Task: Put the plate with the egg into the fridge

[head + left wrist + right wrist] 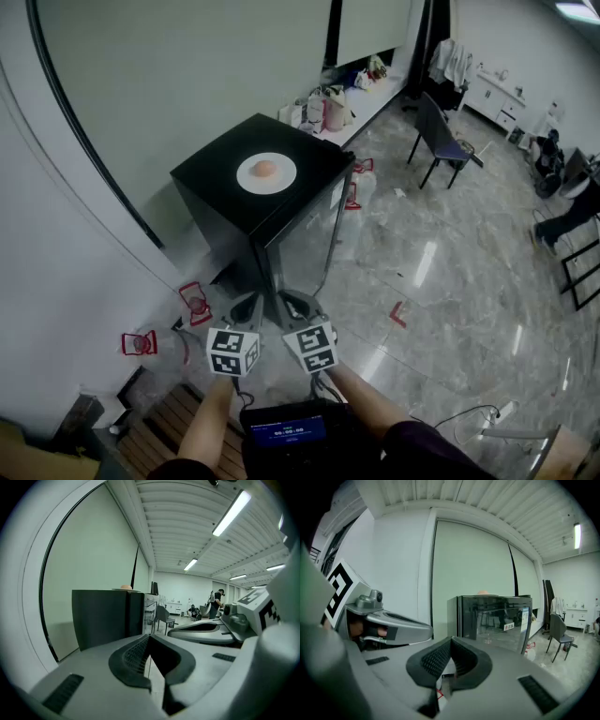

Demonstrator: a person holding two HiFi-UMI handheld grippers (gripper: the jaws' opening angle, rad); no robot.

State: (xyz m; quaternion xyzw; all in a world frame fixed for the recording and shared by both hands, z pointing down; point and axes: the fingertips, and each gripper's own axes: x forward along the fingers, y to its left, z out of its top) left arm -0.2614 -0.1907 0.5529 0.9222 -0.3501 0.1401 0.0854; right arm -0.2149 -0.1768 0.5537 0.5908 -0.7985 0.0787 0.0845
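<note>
A white plate with a brown egg on it sits on top of a small black fridge with a glass door that is closed. In the head view both grippers are held side by side in front of the fridge, well short of it. The left gripper is shut and empty. The right gripper is shut and empty too. In the left gripper view the fridge stands ahead with the egg on top. In the right gripper view the fridge door faces me, with the egg above.
A white wall runs along the left behind the fridge. Red-framed clear containers lie on the marble floor near the fridge. A dark chair stands at the back right. Bags sit by the far wall. A person stands far off.
</note>
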